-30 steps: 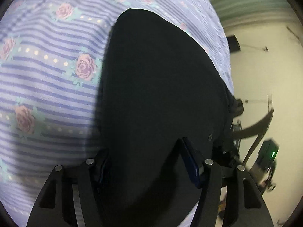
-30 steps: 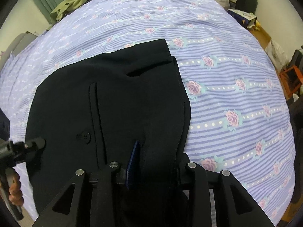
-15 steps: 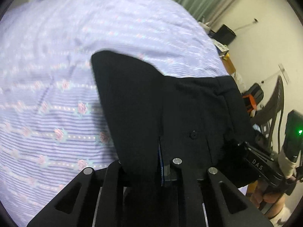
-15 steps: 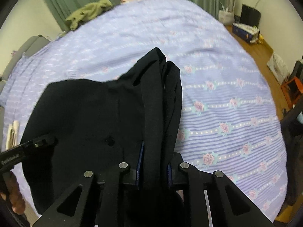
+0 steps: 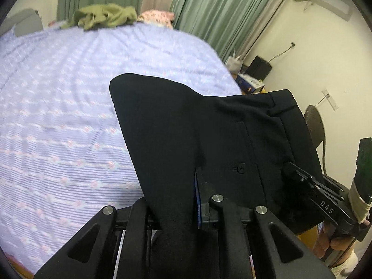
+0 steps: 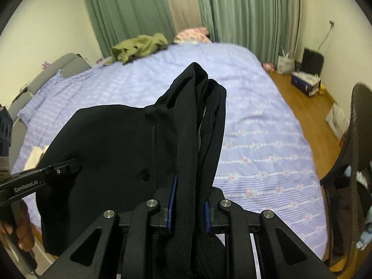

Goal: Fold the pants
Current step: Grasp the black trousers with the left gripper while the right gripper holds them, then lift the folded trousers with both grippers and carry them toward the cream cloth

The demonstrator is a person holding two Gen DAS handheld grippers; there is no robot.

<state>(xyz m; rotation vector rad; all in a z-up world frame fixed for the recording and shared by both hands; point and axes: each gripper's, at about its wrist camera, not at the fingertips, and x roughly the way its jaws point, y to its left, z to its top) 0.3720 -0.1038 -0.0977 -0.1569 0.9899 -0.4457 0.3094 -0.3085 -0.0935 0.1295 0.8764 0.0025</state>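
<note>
— So how did the black woven dress pants [image 5: 209, 134] sit at that moment?

— Lifted clear of the bed with the lilac striped, rose-printed cover [image 5: 69, 116], and held up between the two tools. The left gripper [image 5: 176, 209] had its jaws pressed together on a fold of the dark cloth near the back-pocket button; the right gripper [image 6: 188, 207] had its jaws pinching a thick bunch of layers at the waistband end. From the left wrist view the right tool showed at the right edge, buried in the fabric there.

— How would you have judged the cloth to handle?

— Soft and limp, I'd say, with some body. It draped in smooth, broad planes rather than crumpling, which suggested a light suiting weave. It looked fairly slick, so a thin single layer could have slid out of a loose pinch. Nothing fragile about it, and the weight seemed modest, since it hung without dragging either tool down visibly.

— And where was the best hold?

— At the waistband and along seams, I thought, where several layers stack and give the pads something thick to bite. The right tool already had such a bunch. The left one held flatter cloth, a less secure purchase in my view.

— Anything else about?

— An olive-green crumpled garment [image 6: 139, 46] lay at the far end of the bed, well apart from the pants, before the green curtains [image 6: 244, 11].
</note>
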